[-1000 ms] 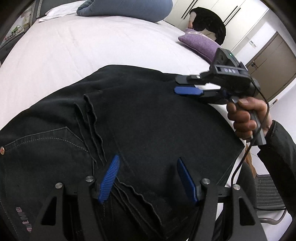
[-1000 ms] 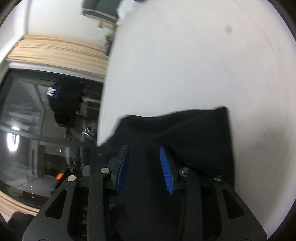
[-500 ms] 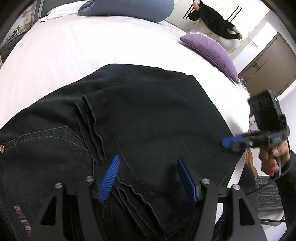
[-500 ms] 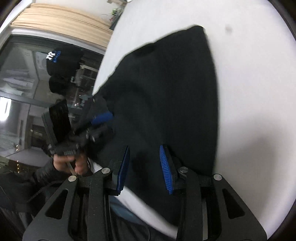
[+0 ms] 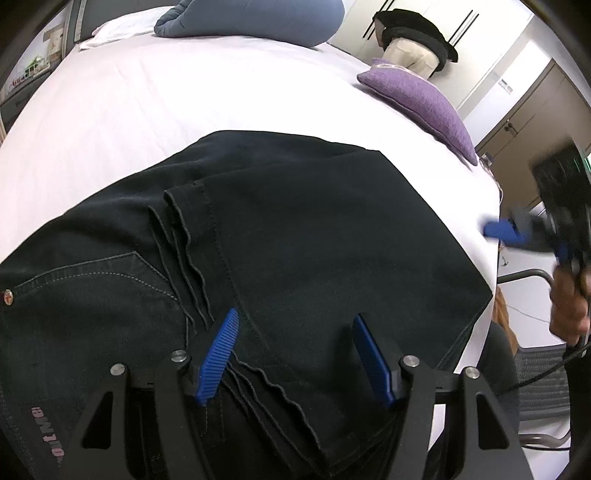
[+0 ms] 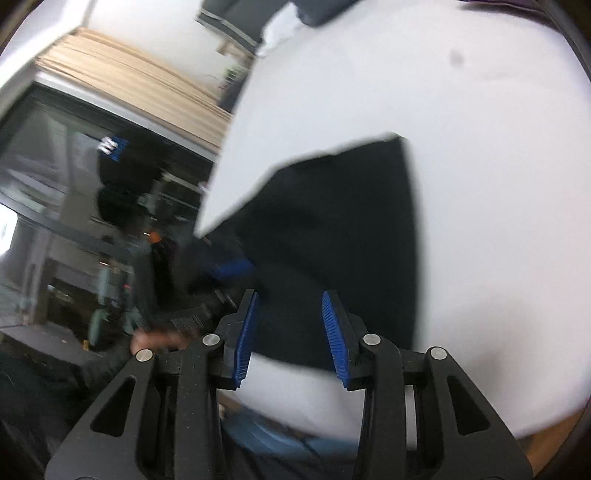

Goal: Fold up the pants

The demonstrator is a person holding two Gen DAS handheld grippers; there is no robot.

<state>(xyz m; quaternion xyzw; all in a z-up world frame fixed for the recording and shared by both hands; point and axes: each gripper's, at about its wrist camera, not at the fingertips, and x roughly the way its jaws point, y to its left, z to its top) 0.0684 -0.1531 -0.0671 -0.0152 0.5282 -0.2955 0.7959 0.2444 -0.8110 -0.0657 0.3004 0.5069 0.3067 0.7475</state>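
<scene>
Both tongs we hold released, left gripper (image 5: 295, 354) over the folded pants (image 5: 314, 240), right gripper (image 6: 291, 332) just widening, lifted beyond their edge above bare bed (image 5: 147, 110).

Left claw (image 5: 295, 354): black plastic frame, triangular cut-outs, silver screws, ribbed blue pads. Right claw (image 6: 291, 332): same build. Beside the bed (image 5: 147, 110), right hand (image 5: 569, 306): black cable, dark sleeve.

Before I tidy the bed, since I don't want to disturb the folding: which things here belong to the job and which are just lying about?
Part of the job:
- black pants, folded on the bed
- left hand-held gripper
- right hand-held gripper

Just lying about:
- purple cushion
- blue-grey pillow
- white pillow
</scene>
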